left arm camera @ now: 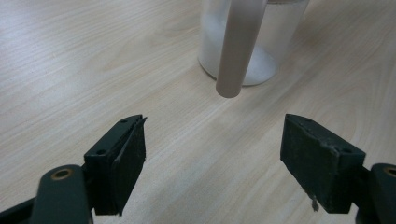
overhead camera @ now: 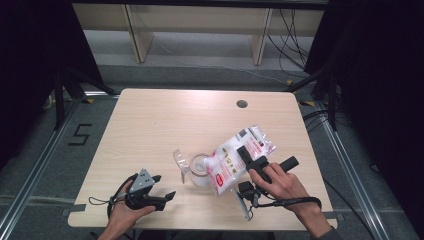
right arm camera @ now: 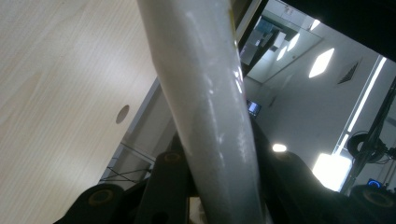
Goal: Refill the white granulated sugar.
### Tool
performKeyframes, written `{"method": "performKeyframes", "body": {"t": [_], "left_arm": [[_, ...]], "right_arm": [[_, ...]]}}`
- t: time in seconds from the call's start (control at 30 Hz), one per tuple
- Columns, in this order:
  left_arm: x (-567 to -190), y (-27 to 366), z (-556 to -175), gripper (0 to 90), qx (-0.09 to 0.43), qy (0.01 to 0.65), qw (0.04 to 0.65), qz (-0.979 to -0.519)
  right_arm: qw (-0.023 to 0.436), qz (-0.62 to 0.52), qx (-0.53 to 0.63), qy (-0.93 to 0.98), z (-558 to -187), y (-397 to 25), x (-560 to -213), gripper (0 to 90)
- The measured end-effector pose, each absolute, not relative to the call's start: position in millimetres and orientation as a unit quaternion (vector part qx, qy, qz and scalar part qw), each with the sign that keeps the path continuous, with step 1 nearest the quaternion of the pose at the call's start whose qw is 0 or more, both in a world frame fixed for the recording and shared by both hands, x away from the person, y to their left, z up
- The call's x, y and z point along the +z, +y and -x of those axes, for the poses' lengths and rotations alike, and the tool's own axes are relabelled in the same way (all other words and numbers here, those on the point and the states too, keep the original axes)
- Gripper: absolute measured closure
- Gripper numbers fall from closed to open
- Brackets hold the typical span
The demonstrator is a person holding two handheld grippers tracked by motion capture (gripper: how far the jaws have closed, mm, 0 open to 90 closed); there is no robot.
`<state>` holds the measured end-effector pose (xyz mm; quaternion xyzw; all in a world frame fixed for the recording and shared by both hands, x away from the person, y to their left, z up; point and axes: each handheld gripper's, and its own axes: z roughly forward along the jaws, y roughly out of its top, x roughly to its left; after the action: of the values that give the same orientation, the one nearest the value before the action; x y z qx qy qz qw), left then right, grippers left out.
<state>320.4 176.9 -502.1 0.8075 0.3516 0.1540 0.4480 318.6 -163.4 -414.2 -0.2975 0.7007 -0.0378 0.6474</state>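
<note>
Two grippers are seen from the high view, one per hand. The left gripper (overhead camera: 162,188) is held near the table's (overhead camera: 150,125) front edge with its jaws spread wide and nothing between them. The right gripper (overhead camera: 248,156) is clamped on one white bag (overhead camera: 235,157) with red print, tilted mouth-down over one clear plastic cup (overhead camera: 199,171) mid-table. White powder sitting in the cup's (left arm camera: 252,46) bottom is caught in the left gripper view. The bag (right arm camera: 205,93) is shown edge-on, squeezed between the jaws, in the right gripper view.
</note>
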Motion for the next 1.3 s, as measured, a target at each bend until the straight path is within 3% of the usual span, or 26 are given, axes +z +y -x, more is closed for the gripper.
{"method": "performKeyframes", "body": {"t": [1.3], "left_arm": [[-502.5,176.8,-320.8,22.0,0.153,0.35,0.449,-0.807]], "right_arm": [[0.651,0.295,-0.037,0.698,-318.1,-165.2,-412.5,78.1]]}}
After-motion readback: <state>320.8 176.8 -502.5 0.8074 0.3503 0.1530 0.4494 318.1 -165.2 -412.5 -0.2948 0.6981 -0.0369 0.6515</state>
